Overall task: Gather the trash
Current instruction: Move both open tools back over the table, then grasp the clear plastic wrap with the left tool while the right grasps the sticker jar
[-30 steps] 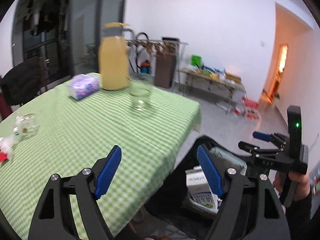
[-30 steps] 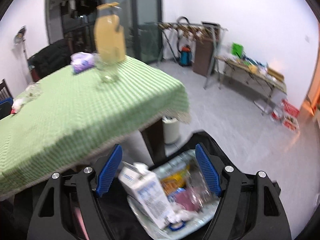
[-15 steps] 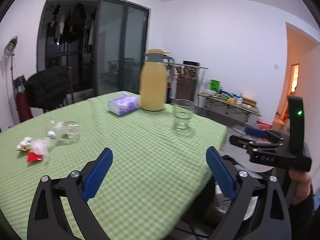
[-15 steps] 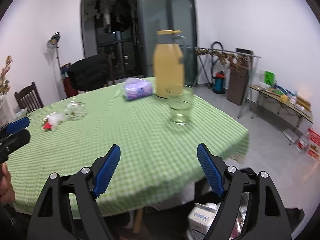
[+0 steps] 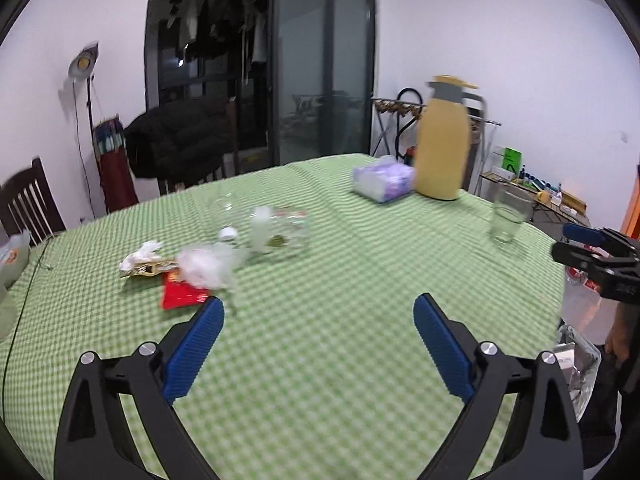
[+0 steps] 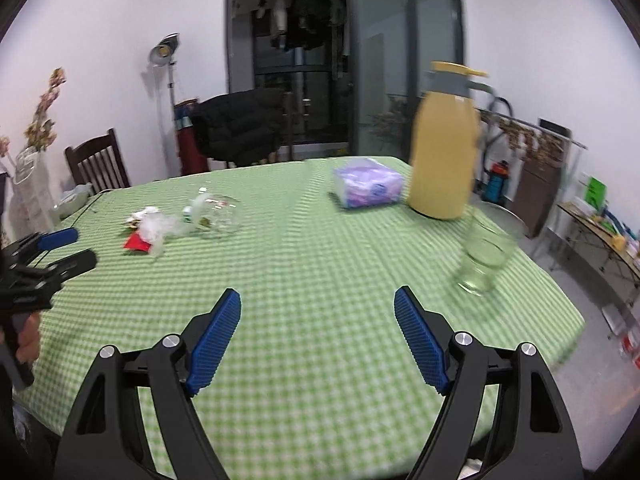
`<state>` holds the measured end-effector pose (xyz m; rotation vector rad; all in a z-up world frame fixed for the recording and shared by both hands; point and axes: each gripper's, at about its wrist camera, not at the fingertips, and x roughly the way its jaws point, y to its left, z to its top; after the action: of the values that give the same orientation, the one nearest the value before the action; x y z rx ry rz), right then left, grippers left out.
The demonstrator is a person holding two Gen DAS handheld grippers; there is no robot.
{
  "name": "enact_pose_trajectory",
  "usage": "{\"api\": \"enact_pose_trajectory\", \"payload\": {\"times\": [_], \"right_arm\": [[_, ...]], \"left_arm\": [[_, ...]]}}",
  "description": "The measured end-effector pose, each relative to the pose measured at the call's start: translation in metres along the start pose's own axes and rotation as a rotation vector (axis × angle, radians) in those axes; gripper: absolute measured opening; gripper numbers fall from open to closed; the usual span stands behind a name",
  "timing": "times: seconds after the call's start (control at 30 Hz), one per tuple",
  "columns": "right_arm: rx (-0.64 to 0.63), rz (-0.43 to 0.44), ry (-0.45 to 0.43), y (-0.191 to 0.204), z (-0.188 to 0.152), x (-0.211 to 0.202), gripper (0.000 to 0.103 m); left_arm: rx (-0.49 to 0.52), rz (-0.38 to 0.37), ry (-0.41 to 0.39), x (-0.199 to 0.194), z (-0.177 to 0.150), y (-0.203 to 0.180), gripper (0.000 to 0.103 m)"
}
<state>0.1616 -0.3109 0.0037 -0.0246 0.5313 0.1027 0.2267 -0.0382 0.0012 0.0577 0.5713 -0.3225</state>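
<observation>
A pile of trash lies on the green checked table (image 5: 340, 340): a red wrapper (image 5: 182, 294), white crumpled tissue (image 5: 202, 266), a gold wrapper (image 5: 148, 270) and a clear plastic container (image 5: 284, 228). The same pile (image 6: 154, 232) shows in the right wrist view. My left gripper (image 5: 318, 340) is open and empty above the table, short of the pile. My right gripper (image 6: 318, 338) is open and empty over the table's middle. The bin bag's edge (image 5: 580, 364) shows at the lower right.
A yellow thermos jug (image 5: 442, 144), a purple tissue pack (image 5: 382, 180) and a drinking glass (image 5: 508, 216) stand on the far right of the table. A wooden chair (image 6: 98, 164) and a black jacket (image 6: 240, 128) are behind it.
Both grippers rose from the bin bag and swung left over the table. The trash pile has come into view ahead; the bag has dropped out of the right wrist view.
</observation>
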Motion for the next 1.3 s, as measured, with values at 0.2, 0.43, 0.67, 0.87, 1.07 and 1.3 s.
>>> {"api": "enact_pose_trajectory", "payload": {"times": [0.2,0.43,0.67,0.87,1.07,1.3], "right_arm": [[-0.073,0.071,-0.017,0.041,0.027,0.027,0.080],[-0.170,0.110,-0.019,0.076,0.067,0.064,0.080],[-0.189,0.154,0.041,0.106,0.097,0.132,0.080],[-0.171,0.193,0.101,0.130,0.111,0.214,0.080],[-0.117,0.273,0.108,0.130,0.127,0.272,0.080],[-0.017,0.474,0.213,0.117,0.104,0.306,0.082]], "left_arm": [[-0.167,-0.028,0.118,0.056,0.018,0.083,0.092],[-0.216,0.080,0.170,0.114,0.037,0.131,0.054],[-0.373,0.024,0.111,0.147,0.022,0.168,0.053],[-0.436,-0.064,0.141,0.160,0.015,0.173,0.030],[-0.430,-0.092,0.112,0.159,0.015,0.164,0.013],[-0.453,-0.012,-0.019,0.134,0.020,0.172,0.005]]}}
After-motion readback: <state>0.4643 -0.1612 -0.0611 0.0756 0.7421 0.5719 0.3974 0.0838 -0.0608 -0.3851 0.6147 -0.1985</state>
